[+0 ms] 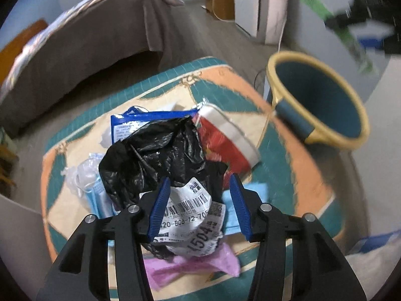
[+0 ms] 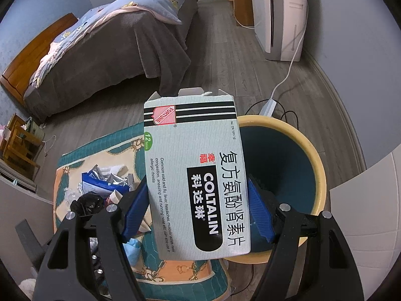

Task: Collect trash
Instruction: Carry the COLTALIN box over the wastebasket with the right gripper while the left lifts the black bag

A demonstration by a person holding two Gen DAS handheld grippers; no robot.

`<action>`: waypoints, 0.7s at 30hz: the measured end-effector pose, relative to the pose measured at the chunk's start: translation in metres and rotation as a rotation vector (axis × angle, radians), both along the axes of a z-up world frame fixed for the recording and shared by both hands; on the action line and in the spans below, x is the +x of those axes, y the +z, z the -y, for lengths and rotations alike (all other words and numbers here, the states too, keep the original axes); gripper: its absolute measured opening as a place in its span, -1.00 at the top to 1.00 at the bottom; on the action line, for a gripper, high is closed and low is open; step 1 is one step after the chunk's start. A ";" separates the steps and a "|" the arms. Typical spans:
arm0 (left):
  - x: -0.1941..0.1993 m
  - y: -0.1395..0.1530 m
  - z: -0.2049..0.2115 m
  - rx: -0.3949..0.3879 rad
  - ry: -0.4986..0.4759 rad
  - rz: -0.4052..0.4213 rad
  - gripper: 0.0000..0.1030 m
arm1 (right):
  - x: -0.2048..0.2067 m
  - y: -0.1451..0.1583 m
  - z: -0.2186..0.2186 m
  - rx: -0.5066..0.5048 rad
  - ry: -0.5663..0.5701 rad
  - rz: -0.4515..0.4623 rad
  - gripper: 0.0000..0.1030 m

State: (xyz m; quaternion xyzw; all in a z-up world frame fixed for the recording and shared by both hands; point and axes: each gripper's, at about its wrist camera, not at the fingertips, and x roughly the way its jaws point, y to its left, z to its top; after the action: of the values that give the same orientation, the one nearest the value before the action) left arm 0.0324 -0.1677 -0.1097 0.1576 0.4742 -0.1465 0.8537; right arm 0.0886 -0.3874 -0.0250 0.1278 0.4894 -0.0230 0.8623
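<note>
My left gripper (image 1: 200, 207) hangs over a trash pile on a patterned mat (image 1: 288, 150). Its blue pads flank a crumpled black plastic bag (image 1: 155, 155) with a white barcode label (image 1: 190, 215). The left pad touches the wad and a gap shows at the right pad, so the gripper is open. My right gripper (image 2: 198, 210) is shut on a grey Coltalin medicine box (image 2: 198, 175), holding it upright by both sides. The box hangs beside the near rim of a teal bin with a yellow rim (image 2: 283, 165), which the left wrist view shows as the bin (image 1: 320, 105) at the right.
Around the bag lie a red packet (image 1: 220, 140), a blue pouch (image 1: 125, 123), blue face masks (image 1: 96, 193) and pink plastic (image 1: 190, 266). A bed (image 2: 112, 50) stands behind the mat, and a white appliance (image 2: 280, 17) with a cable and power strip (image 2: 269, 105) stands behind the bin.
</note>
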 end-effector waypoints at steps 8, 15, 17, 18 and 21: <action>0.004 0.000 -0.003 0.107 -0.025 0.045 0.98 | 0.000 -0.002 0.005 0.005 -0.011 -0.007 -0.39; 0.011 0.050 -0.019 -0.016 0.015 0.174 0.99 | -0.001 -0.002 0.008 0.020 -0.014 0.003 -0.39; 0.013 0.072 -0.017 -0.062 0.010 0.230 0.99 | -0.002 -0.003 0.013 0.029 -0.028 0.003 -0.39; 0.015 0.079 -0.014 -0.069 0.005 0.241 0.99 | -0.002 -0.004 0.016 0.032 -0.039 0.002 -0.39; 0.021 0.101 -0.007 -0.111 -0.008 0.269 0.99 | -0.003 -0.006 0.020 0.039 -0.059 -0.007 -0.40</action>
State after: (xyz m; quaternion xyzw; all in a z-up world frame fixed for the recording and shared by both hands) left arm 0.0531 -0.1607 -0.0086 0.1304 0.3459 -0.1533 0.9164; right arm 0.0856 -0.4071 -0.0312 0.1587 0.4887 -0.0392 0.8570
